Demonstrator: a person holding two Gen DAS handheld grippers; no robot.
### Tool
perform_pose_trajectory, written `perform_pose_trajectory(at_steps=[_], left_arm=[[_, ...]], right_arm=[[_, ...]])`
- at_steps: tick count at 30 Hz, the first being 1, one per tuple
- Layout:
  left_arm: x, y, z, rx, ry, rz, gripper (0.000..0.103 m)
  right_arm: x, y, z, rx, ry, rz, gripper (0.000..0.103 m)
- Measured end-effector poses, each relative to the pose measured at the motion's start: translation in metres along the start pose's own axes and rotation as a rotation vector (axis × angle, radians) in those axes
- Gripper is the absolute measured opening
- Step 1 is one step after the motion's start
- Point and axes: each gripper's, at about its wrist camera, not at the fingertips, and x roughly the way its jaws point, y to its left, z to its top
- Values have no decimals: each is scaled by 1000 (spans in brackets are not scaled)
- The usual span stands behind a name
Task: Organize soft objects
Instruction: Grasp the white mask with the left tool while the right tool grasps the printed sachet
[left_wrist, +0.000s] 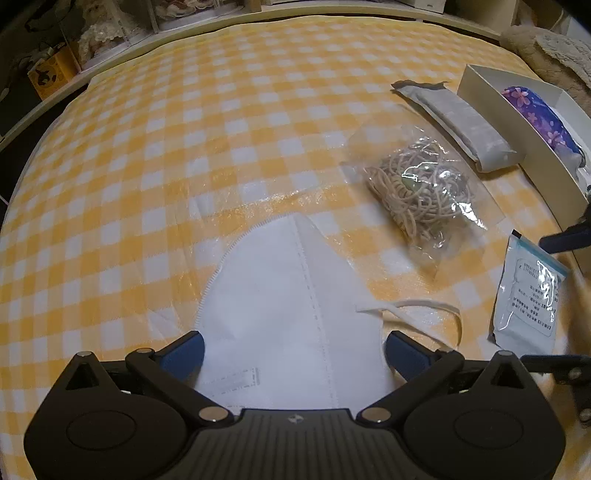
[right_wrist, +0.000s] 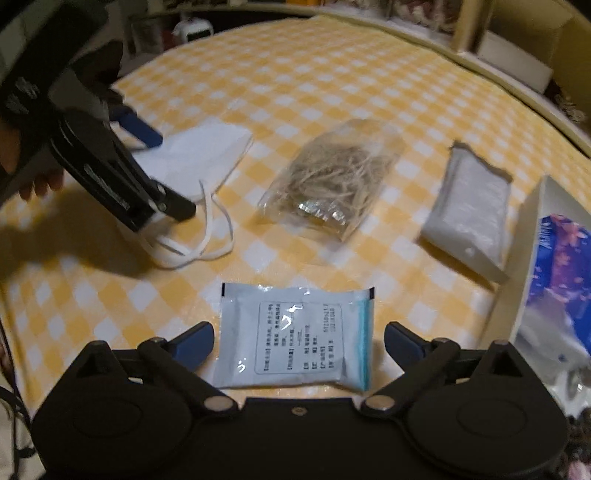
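Closest to our left gripper (left_wrist: 293, 350) lies a white folded face mask (left_wrist: 280, 302), flat on the yellow-and-white checked cloth (left_wrist: 184, 129). Our fingers stand wide on either side of the mask's near end, and the blue pads do not press it. The mask's white ear loops (right_wrist: 199, 240) trail loose on the cloth beside it.

Under our right gripper (right_wrist: 299, 343) lies a small sealed packet with printed text (right_wrist: 299, 336), also flat on the cloth. Its fingers are spread wide too, one on each side of the packet, clear of its edges.

Farther out we see a clear bag of tan rubber bands (left_wrist: 421, 184) in the middle of the cloth. Beyond that is a long grey-white pack (left_wrist: 458, 125), lying just beside a white open box (left_wrist: 517, 122). Inside the box rests a purple pouch with a flower print (left_wrist: 535, 114).
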Motion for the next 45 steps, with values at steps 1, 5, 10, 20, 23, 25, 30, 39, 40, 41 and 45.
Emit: perform_pose_trajectory(at_steps=[1, 5, 10, 20, 23, 25, 30, 39, 40, 41, 45], left_arm=[[0, 1, 1, 1, -2, -3, 103], [0, 6, -3, 9, 5, -17, 102], [2, 0, -1, 26, 38, -43, 81], [-11, -4, 4, -3, 3, -19, 10], [-16, -3, 2, -29, -1, -13, 9], [-19, -3, 1, -38, -2, -20, 9], [-25, -9, -5, -38, -22, -22, 43], [-25, 5, -4, -37, -41, 93, 102], [-19, 9, -5, -43, -16, 104, 103], [-12, 12, -7, -43, 11, 115, 103], [-6, 28, -9, -135, 29, 37, 102]], right_arm=[[5, -1, 0, -4, 16, 8, 100], [8, -4, -1, 16, 14, 46, 101], [5, -5, 2, 36, 33, 53, 93], [-5, -15, 3, 114, 31, 39, 59], [-8, -14, 3, 119, 25, 35, 48], [-11, -14, 1, 125, 26, 43, 46], [-12, -12, -1, 127, 24, 46, 76], [3, 11, -3, 20, 52, 51, 102], [3, 12, -4, 13, 48, 48, 102], [4, 12, -4, 10, 47, 50, 102], [3, 4, -1, 45, 61, 62, 94]])
